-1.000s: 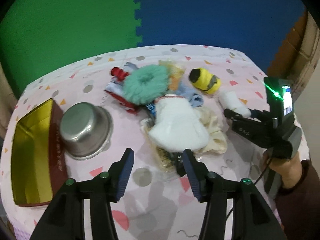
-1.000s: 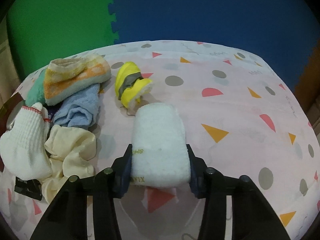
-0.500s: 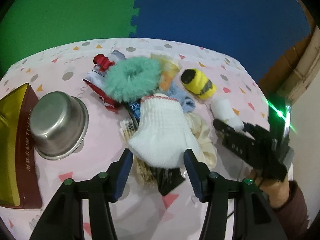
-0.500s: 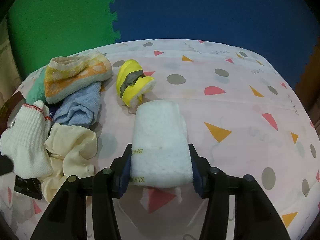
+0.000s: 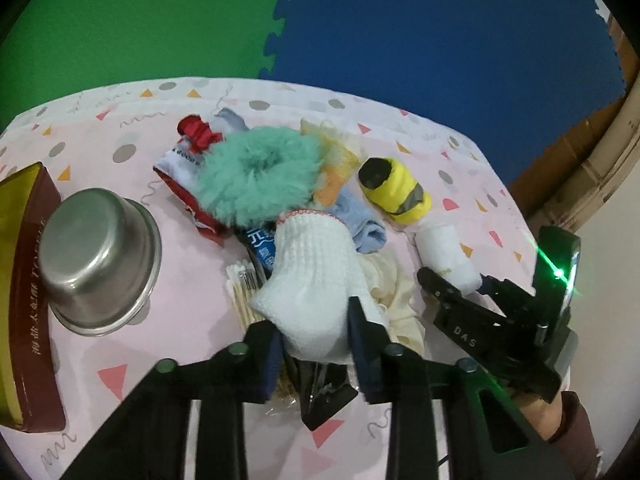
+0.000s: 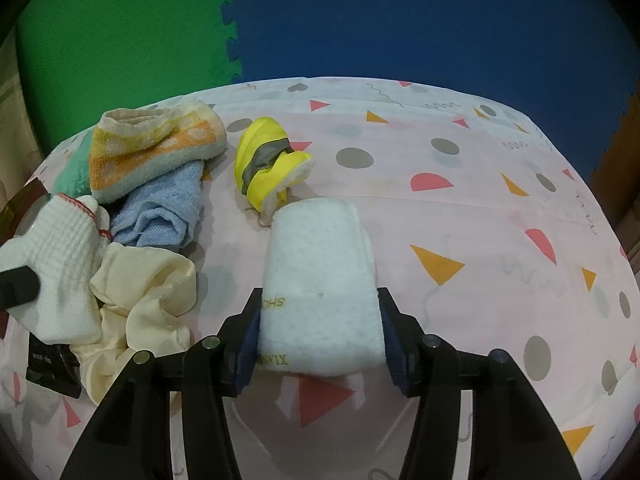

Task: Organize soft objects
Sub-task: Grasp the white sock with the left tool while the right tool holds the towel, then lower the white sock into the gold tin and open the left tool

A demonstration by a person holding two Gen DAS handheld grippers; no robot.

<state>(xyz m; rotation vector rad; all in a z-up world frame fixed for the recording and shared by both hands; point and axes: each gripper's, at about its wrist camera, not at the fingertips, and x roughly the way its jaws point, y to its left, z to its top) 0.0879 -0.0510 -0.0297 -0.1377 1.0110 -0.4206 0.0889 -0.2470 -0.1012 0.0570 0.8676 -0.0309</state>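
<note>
A white knitted sock [image 5: 312, 264] with a red-stitched cuff lies on top of the pile. My left gripper [image 5: 306, 316] is closing on its near end, and both pads touch it. The white folded towel [image 6: 320, 280] rests on the tablecloth with my right gripper [image 6: 319, 296] shut on its sides. The left wrist view shows that right gripper [image 5: 454, 276] in a person's hand at the right. Around the sock lie a teal fluffy ring [image 5: 260, 176], a blue cloth [image 6: 160, 208], a cream cloth [image 6: 148, 300], an orange-and-yellow towel [image 6: 152, 148] and a yellow bootie [image 6: 268, 164].
An upturned steel bowl [image 5: 96, 256] and a dark red box [image 5: 28, 320] with a gold inside stand at the left. A pack of cotton swabs [image 5: 240, 292], a black packet [image 5: 320, 396] and a red-and-white packet [image 5: 180, 164] lie under the pile. The pink patterned tablecloth [image 6: 480, 200] stretches out to the right.
My left gripper moved forward over the white sock and its jaws drew in from wide apart onto it. The right gripper stayed on the towel with its jaws slightly wider.
</note>
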